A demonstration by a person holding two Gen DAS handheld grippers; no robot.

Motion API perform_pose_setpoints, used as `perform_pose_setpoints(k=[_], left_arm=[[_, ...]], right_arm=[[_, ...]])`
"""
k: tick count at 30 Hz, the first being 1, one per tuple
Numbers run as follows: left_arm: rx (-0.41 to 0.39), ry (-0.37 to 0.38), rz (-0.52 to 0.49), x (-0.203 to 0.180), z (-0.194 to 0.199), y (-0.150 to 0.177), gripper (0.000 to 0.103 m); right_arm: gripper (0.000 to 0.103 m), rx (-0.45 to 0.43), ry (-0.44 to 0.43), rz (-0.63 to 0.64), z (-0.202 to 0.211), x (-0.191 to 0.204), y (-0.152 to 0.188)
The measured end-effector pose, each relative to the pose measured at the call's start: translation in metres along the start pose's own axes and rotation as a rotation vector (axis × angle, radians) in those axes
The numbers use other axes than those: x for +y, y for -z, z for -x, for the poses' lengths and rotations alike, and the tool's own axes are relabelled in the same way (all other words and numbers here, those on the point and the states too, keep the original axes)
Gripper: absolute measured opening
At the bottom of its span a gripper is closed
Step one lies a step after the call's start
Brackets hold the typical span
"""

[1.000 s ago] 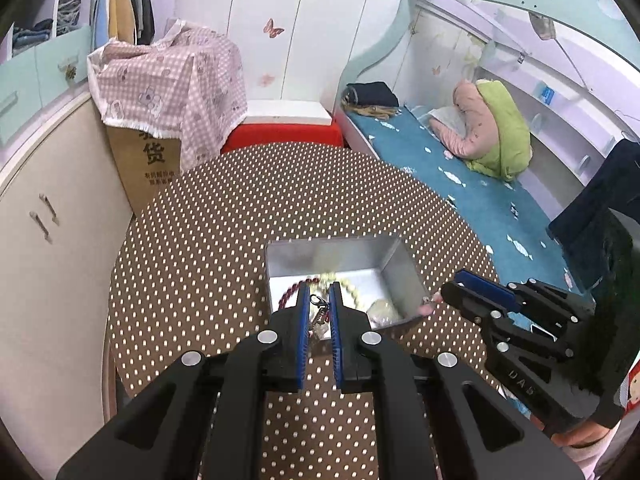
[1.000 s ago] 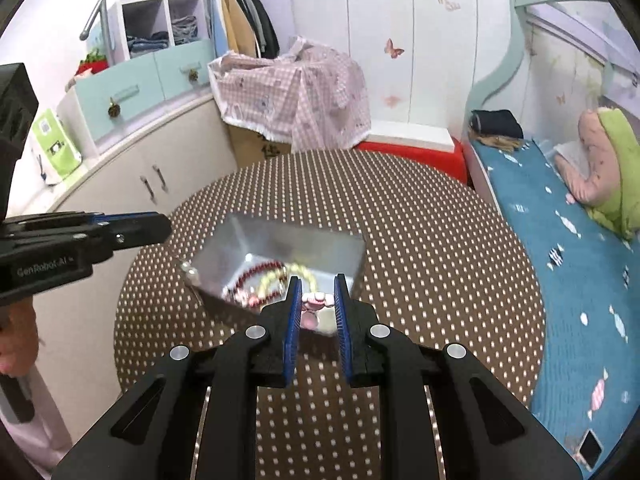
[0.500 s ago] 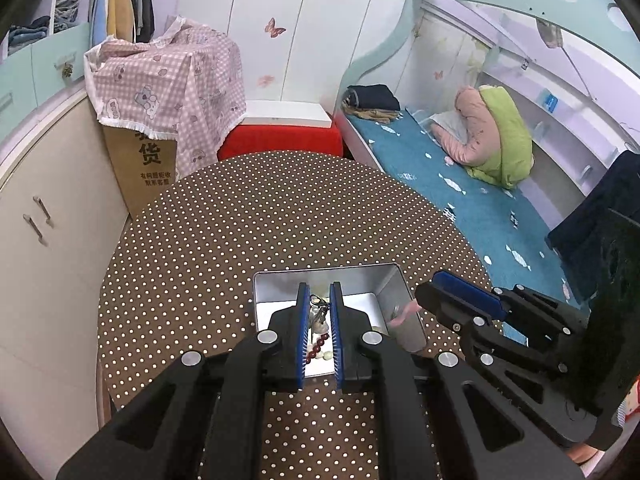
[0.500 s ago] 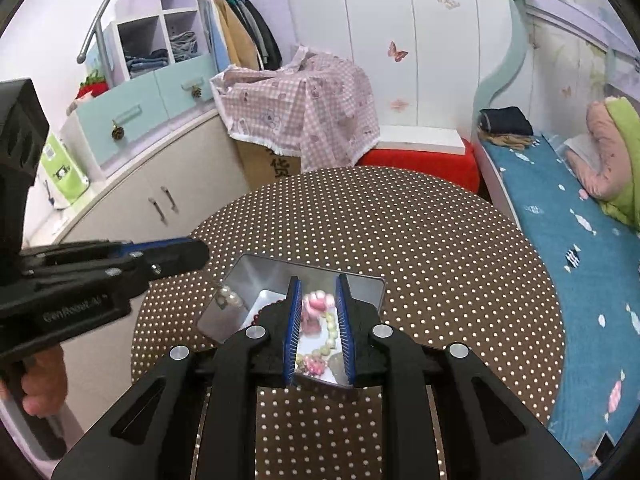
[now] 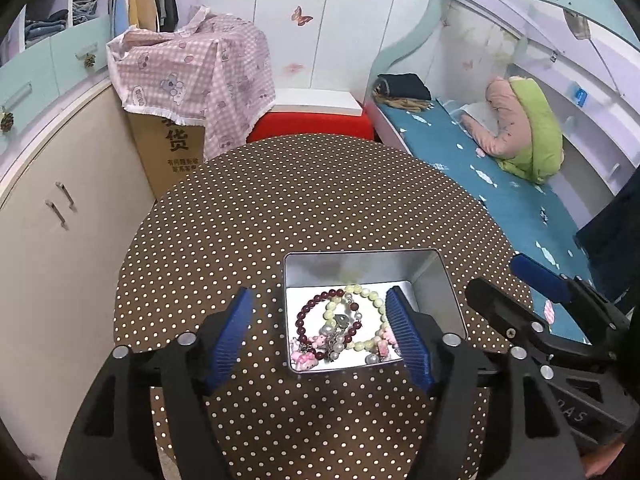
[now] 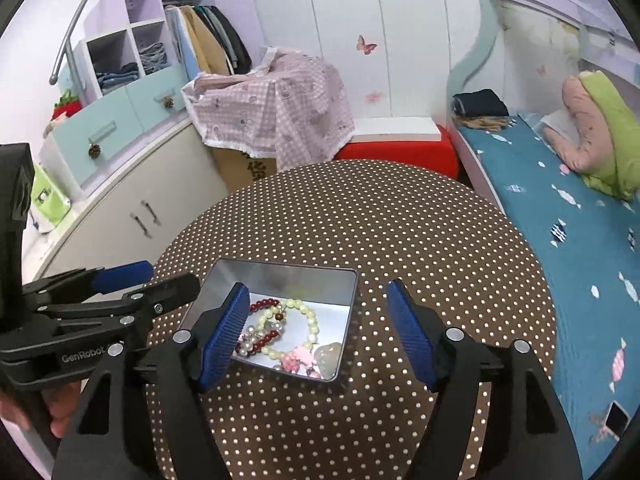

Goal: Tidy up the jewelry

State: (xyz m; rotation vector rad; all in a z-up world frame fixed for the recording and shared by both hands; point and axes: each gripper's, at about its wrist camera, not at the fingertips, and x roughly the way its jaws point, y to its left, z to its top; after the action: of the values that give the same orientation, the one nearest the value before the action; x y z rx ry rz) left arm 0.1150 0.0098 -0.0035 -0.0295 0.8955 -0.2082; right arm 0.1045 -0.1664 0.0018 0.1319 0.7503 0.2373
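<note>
the left tongs point(image 5: 320, 320) and the right tongs point(image 6: 316, 312) both hung over the open metal tin point(image 5: 448, 300), which sat on the near part of the dotted round surface point(image 5: 304, 200). both sets of jaws were opening at this moment and stood wide, with nothing pinched between the blue pads – the jewelry lay loose on the tin floor. inside the tin were a dark red bead bracelet point(image 5: 316, 320), a pale yellow-green bead bracelet point(image 5: 372, 300), a tangle of pearls with a small grey charm point(image 5: 339, 326) and some pink pieces point(image 5: 304, 356) along the near wall; the right wrist view also showed a pale translucent stone point(image 6: 329, 354) in the near corner. the release step appeared complete in my judgement, and to finish it well each pair of tongs should lift straight up and clear of the rim with jaws kept apart, so that no strand snags a ribbed pad and is dragged back out. no jewelry was visible on the surface outside the tin, so the task looked close to its end. compared with half a second before, both pairs of tongs had gone from nearly shut, each with a piece between its pads, to wide and empty – the pearl-and-charm piece and the pink piece that had been held now rested in the tin.
</note>
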Motion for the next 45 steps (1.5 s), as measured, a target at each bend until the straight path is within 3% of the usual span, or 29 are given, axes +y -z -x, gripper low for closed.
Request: perform_pose_setpoints(k=[4,9,32,45], left_arm=[[-0.017,-0.047,0.0,-0.003,0.006,0.004,0.078],[-0.045,-0.091,-0.008,-0.009,0.018,0.012,0.079],[-0.22,-0.101,-0.061,-0.043,0.108,0.057,0.079],[-0.26,-0.12,-0.026,-0.047,0.126,0.072,0.079]], right_arm=[[0.074,-0.011,0.007,-0.003,0.009,0.0,0.005],[0.079,-0.036,0.029,-0.016,0.024,-0.001,0.009],[0.084,-0.211,0.098,0.007,0.129,0.015,0.042],[0.084,-0.26,0.104,-0.006,0.152,0.018,0.058]])
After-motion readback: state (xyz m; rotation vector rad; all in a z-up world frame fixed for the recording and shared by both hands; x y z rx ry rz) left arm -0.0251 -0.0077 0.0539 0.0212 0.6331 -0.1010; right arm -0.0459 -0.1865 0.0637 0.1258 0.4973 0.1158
